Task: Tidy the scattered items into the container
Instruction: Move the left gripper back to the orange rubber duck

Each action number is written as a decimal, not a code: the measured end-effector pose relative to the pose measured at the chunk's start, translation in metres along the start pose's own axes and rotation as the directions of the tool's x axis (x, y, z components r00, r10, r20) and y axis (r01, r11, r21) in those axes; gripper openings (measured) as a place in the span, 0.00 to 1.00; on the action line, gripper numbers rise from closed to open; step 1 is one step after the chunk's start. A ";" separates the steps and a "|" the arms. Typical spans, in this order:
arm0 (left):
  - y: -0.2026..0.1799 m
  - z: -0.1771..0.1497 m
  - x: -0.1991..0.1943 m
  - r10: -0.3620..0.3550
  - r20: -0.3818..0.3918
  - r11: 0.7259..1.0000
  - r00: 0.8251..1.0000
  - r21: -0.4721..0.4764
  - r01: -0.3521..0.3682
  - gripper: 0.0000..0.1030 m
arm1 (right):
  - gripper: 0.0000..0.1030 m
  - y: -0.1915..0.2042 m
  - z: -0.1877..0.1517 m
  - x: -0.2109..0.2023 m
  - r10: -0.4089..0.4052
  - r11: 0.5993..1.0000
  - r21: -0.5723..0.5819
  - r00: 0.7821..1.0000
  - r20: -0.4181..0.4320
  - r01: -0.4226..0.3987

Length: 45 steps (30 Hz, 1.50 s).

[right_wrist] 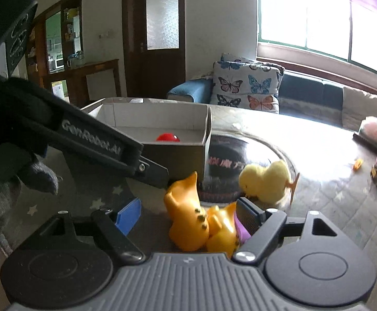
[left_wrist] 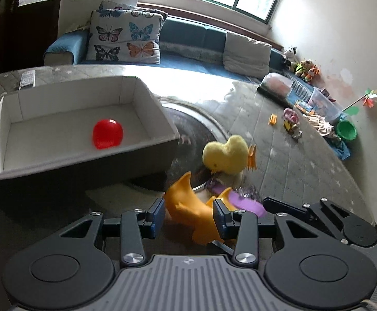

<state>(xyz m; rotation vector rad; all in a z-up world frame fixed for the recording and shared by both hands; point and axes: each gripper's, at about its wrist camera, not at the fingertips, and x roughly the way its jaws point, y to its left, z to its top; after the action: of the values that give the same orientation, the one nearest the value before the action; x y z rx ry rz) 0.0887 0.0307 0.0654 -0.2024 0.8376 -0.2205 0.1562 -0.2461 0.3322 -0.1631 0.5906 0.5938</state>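
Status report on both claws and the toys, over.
Left claw open around the orange toy, pads not pressing. Right claw open beside it. Red ball already in the box. Yellow plush outside; path clear.

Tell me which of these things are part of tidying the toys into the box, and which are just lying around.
Job: cardboard box, red ball already inside, orange rubber toy, yellow plush chick, purple brush.

Lying about: butterfly cushion, remote control, green bowl.

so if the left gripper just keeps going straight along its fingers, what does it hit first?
Most likely the orange rubber toy, already sitting between the open left gripper fingers. Past it lies the purple brush; depth is unclear.
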 end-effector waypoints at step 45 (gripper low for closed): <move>0.010 -0.020 0.011 0.088 -0.034 0.995 0.996 -0.034 -0.089 0.41 | 0.80 0.008 -0.032 0.011 0.053 0.997 0.063 0.997 -0.049 -0.050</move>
<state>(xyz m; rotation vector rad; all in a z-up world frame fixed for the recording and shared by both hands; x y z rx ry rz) 0.0825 0.0359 0.0417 -0.1953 0.8816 -0.1264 0.1442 -0.2444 0.2994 -0.1051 0.6632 0.6223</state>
